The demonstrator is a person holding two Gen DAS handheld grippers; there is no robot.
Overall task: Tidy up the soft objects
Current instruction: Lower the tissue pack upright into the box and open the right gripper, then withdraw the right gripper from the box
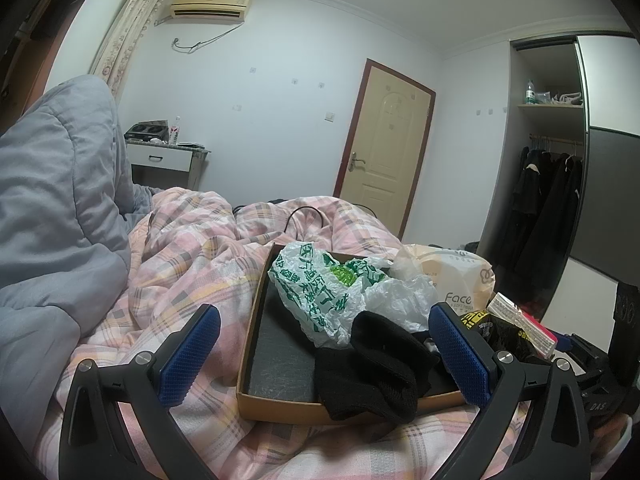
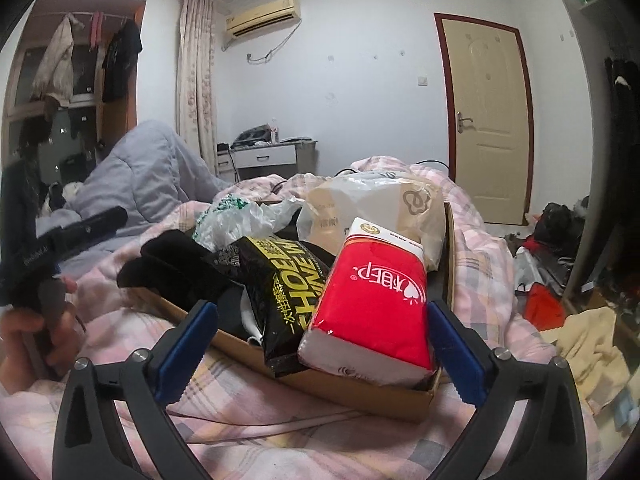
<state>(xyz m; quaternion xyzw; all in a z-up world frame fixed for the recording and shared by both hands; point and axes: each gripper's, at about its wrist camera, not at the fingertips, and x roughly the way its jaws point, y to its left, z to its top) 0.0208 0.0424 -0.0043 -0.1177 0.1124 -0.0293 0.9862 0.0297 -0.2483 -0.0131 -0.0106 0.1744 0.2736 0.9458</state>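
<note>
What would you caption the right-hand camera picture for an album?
Open right gripper facing a red tissue pack in a cardboard box on the bed.

A cardboard box (image 2: pixel 424 400) sits on the bed (image 2: pixel 280 440) at the frame's centre. In it, a tissue pack (image 2: pixel 372 308) lies right of a wipes packet (image 2: pixel 280 292). Socks (image 2: pixel 176 268) hang over its left edge.

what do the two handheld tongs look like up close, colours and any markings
Both tongs, left and right, have black plastic fingers with triangular cutouts, round silver screw heads and blue knurled pads. In the right wrist view the left tool's black body shows faint white lettering, gripped by a bare hand with no sleeve visible.
</note>
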